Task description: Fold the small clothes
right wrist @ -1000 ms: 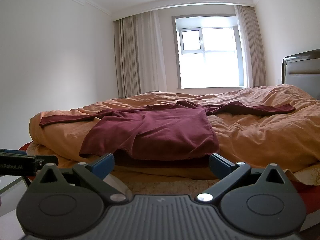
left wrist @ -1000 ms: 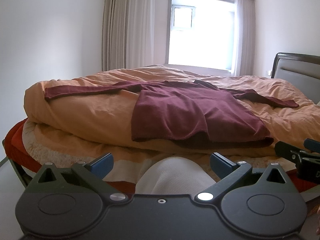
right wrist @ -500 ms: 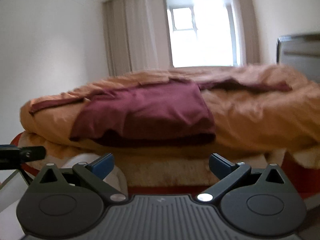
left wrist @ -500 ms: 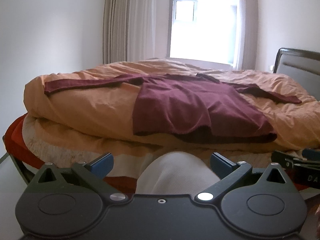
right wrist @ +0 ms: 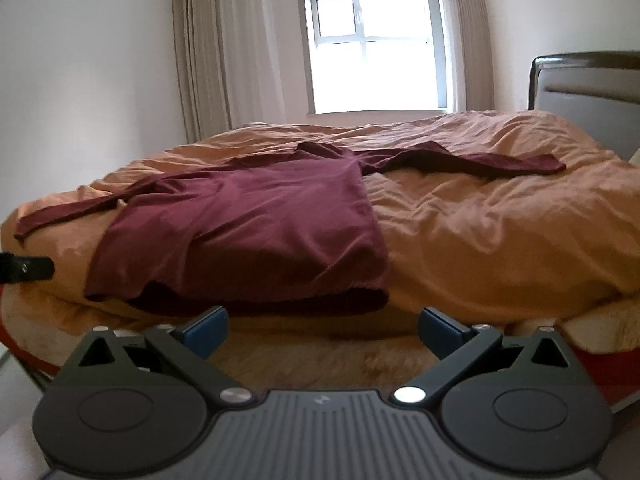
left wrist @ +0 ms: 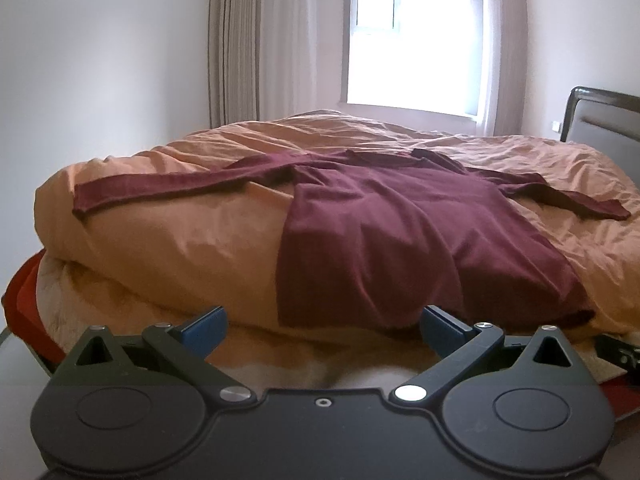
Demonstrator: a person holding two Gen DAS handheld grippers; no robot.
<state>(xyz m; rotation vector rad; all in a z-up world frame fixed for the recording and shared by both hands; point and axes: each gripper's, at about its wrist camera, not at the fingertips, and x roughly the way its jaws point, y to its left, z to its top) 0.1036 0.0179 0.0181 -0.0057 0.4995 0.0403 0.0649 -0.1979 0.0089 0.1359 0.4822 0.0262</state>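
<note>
The blue-tipped fingers [left wrist: 204, 328] of the left gripper [left wrist: 322, 330] stand spread wide with nothing between them, and the fingers [right wrist: 206, 328] of the right gripper [right wrist: 322, 328] are spread the same way, also empty. Both grippers sit low at the near edge of the bed, just short of the bedding and not touching the cloth.

A maroon long-sleeved shirt [left wrist: 400, 232] lies spread on the orange duvet [left wrist: 180, 248], its hem toward the near edge and its collar toward the far side. In the left wrist view the hem hangs slightly over the rounded near roll of the duvet, just beyond the fingertips. One sleeve stretches out flat to the left, the other runs out to the right toward the headboard [left wrist: 600, 120]. In the right wrist view the shirt [right wrist: 248, 232] sits left of centre, its hem lifted a little so a dark shadowed fold shows beneath, and the right sleeve reaches across the duvet [right wrist: 500, 232] toward the padded headboard [right wrist: 588, 84].

Under the duvet a pale fleecy layer and a red edge show at the near side. At the far end of the room a bright window [right wrist: 372, 48] stands between light curtains [right wrist: 216, 56]. The tip of the left gripper shows at the left edge of the right wrist view, near the left sleeve's cuff.
</note>
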